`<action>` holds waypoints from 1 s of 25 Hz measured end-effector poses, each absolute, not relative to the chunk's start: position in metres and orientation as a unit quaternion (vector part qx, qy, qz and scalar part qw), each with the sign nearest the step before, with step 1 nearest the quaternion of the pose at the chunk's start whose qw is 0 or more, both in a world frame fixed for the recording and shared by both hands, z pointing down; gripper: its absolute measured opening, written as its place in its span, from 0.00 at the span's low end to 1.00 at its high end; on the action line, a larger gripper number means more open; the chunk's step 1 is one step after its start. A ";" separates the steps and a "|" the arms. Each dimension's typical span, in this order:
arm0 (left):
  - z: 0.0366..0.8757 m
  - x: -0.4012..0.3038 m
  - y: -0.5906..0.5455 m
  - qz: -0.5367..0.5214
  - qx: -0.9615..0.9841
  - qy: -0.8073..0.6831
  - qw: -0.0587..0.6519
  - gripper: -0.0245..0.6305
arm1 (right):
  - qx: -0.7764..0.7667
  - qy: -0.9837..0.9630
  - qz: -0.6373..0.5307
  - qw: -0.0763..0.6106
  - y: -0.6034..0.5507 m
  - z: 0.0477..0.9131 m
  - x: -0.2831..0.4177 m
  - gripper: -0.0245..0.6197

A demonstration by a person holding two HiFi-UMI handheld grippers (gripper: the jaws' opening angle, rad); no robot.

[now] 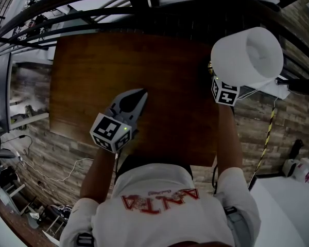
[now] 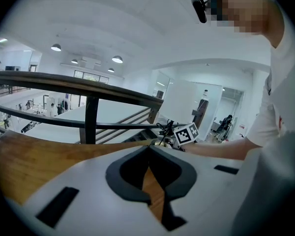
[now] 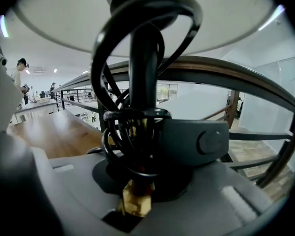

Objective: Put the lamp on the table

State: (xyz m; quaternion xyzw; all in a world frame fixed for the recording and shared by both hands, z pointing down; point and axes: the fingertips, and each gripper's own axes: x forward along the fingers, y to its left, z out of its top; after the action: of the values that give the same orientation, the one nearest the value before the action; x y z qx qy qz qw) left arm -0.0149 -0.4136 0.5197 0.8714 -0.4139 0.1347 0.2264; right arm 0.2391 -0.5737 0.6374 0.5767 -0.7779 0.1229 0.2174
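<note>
Biggest of all: a brown wood desk [image 1: 92,71], seen from above. Just past its far edge, a dark railing [image 1: 144,4] with curved bars. At the near edge, a person in a white shirt [image 1: 159,199] with red letters, both arms stretched out over the wood.

Next in size: the lamp [image 1: 247,53], with a wide white shade, up by the far right corner of the desk, shade sticking out past the right edge. Cannot tell if its foot sits on the wood or hangs above it; hidden under the shade.

Then the left gripper [image 1: 142,92], grey, over the middle of the desk, a bit nearer the near edge, pointing toward the far right corner. Well apart from the lamp. Fingers [image 2: 123,176] clenched, tips touching, holding nothing, only a thin strip of wood showing through behind them.

Then the right gripper [image 3: 137,186], tucked under the shade at the far right corner. Fingers grasping the lamp's thin dark stem, low down. Black-and-white marker cube [image 1: 225,92] just below the shade.

Smaller: a black cord [image 3: 152,18], looped many times round the stem, above the fingers.

Smallest: a shiny gold-colored piece [image 3: 136,203] at the bottom of the stem, poking down between the fingers.
</note>
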 end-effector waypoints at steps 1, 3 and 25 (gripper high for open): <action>0.520 -0.016 -0.414 0.134 0.871 -0.414 0.228 0.05 | 0.576 -0.778 0.124 0.218 -0.574 0.640 0.239 0.16; 0.521 -0.017 -0.414 0.133 0.870 -0.415 0.229 0.05 | 0.575 -0.778 0.126 0.219 -0.573 0.645 0.237 0.16; 0.519 -0.018 -0.404 0.130 0.875 -0.404 0.231 0.05 | 0.568 -0.779 0.187 0.188 -0.553 0.656 0.234 0.34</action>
State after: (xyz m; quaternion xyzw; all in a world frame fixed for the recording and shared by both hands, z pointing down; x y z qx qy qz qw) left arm -0.0178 -0.4042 0.5189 0.8753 -0.4042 0.1304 0.2312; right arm 0.2341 -0.5529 0.6563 0.5676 -0.7795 0.1870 0.1879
